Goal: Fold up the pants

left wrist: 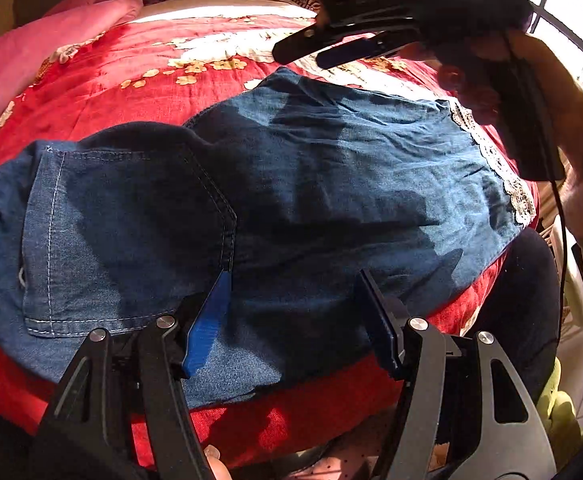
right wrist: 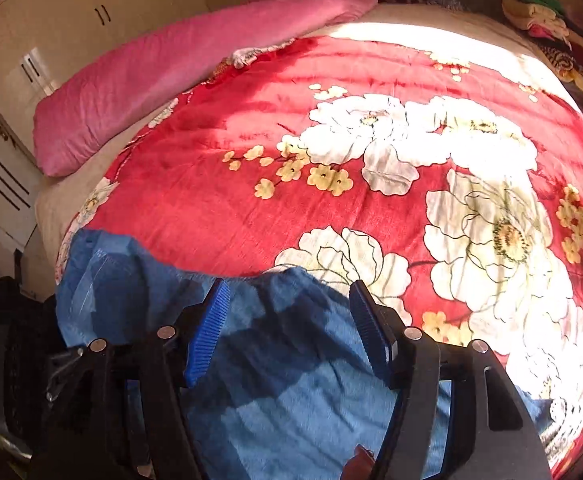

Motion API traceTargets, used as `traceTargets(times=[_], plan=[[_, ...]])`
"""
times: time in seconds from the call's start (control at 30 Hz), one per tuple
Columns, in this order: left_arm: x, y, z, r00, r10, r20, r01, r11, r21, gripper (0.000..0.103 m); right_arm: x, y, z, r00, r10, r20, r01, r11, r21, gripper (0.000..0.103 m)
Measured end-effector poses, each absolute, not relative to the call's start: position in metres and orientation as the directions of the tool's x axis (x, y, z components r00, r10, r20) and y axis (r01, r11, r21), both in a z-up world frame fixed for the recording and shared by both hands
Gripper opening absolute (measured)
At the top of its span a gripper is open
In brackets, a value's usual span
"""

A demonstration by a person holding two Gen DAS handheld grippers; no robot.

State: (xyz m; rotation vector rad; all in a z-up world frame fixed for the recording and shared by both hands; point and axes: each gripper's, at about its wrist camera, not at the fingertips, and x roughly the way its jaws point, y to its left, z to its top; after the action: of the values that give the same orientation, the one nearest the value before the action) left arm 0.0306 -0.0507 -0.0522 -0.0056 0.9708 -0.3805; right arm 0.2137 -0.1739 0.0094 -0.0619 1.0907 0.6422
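Note:
Blue denim pants point(left wrist: 291, 184) lie spread flat on a red flowered blanket point(left wrist: 139, 76), with a back pocket at the left and white lace trim point(left wrist: 491, 160) along the right hem. My left gripper point(left wrist: 295, 276) is open and empty, hovering over the near edge of the pants. My right gripper point(right wrist: 289, 288) is open and empty above the far edge of the pants point(right wrist: 291, 392). It also shows in the left wrist view point(left wrist: 303, 54), held above the pants' far side.
A pink rolled blanket point(right wrist: 179, 76) lies along the bed's far left. A pile of folded clothes point(right wrist: 539, 12) sits at the far right corner. Wardrobe doors point(right wrist: 51, 28) stand to the left. The person's dark-clothed legs point(left wrist: 523, 304) stand against the bed edge.

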Motion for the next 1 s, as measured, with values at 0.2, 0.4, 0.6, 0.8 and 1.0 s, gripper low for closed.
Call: traceTargets(times=[0.2,0.4,0.6,0.8,1.0], plan=[[0.031,-0.047,-0.054,0.498,-0.344,-0.796,0.32,0.926,-0.2,0.058,0.229,-0.165,-0.019,0.208,0.466,-0.86,-0.504,0.804,0.315,0.002],[0.036,-0.048,-0.058,0.502,-0.332,-0.799,0.322,0.929,-0.183,0.058,0.249,-0.152,-0.025,0.283,0.395,-0.874,-0.49,0.843,0.222,0.002],[0.035,-0.047,-0.055,0.498,-0.333,-0.8,0.33,0.927,-0.18,0.058,0.244,-0.183,-0.013,0.331,0.488,-0.808,-0.438,0.838,0.326,0.028],[0.057,-0.044,-0.009,0.532,-0.413,-0.739,0.362,0.9,-0.243,0.069,0.202,-0.298,0.045,0.508,0.5,-0.701,-0.334,0.865,0.375,0.054],[0.125,-0.061,0.007,0.566,-0.344,-0.749,0.309,0.931,-0.195,0.07,0.175,-0.407,0.029,0.553,0.4,-0.731,-0.107,0.904,0.414,0.06]])
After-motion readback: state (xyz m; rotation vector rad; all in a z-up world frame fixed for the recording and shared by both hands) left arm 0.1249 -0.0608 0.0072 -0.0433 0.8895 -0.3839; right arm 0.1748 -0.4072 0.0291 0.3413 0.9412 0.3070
